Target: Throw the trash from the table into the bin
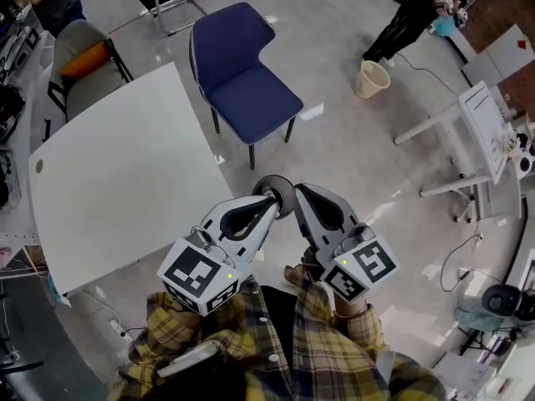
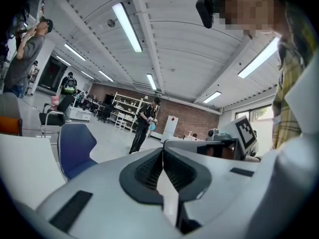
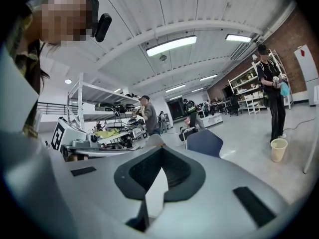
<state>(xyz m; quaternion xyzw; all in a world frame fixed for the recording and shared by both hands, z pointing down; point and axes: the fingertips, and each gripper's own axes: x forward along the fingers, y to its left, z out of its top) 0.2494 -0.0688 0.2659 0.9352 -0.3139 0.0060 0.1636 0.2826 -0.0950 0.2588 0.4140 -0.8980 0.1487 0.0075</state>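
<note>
- head view: the left gripper [image 1: 269, 200] and the right gripper [image 1: 298, 193] were held at lower centre, in front of a plaid shirt [image 1: 284, 349]. their tips were almost touching. each had its jaws pressed together with nothing in them.
- head view: the white table [image 1: 125, 165] at centre left showed no trash on the part of its top in frame. likely fault: a reach toward it with no item located would close on nothing.
- head view: the bin [image 1: 372, 79] stood at upper right, well apart from the table and just beside a standing person [image 1: 410, 19]. a blue chair [image 1: 247, 82] stood between table and bin. likely faults: a throw from the table side would probably fall short or strike the person, and a walk across could catch the chair.
- head view, hard to make out: a dark round thing [image 1: 280, 192] at the jaw tips could not be identified. the table's lower left corner was cut off by the frame.
- left gripper view: the jaws met along one line with nothing between them. the chair [image 2: 75, 151] sat at lower left. only a sliver of table showed at the left edge, and no bin could be picked out.
- right gripper view: the jaws were fully closed and empty. the bin [image 3: 278, 149] sat at the right edge by the person [image 3: 273, 93]. its inside was hidden, so whether any trash already lay in it could not be told.
</note>
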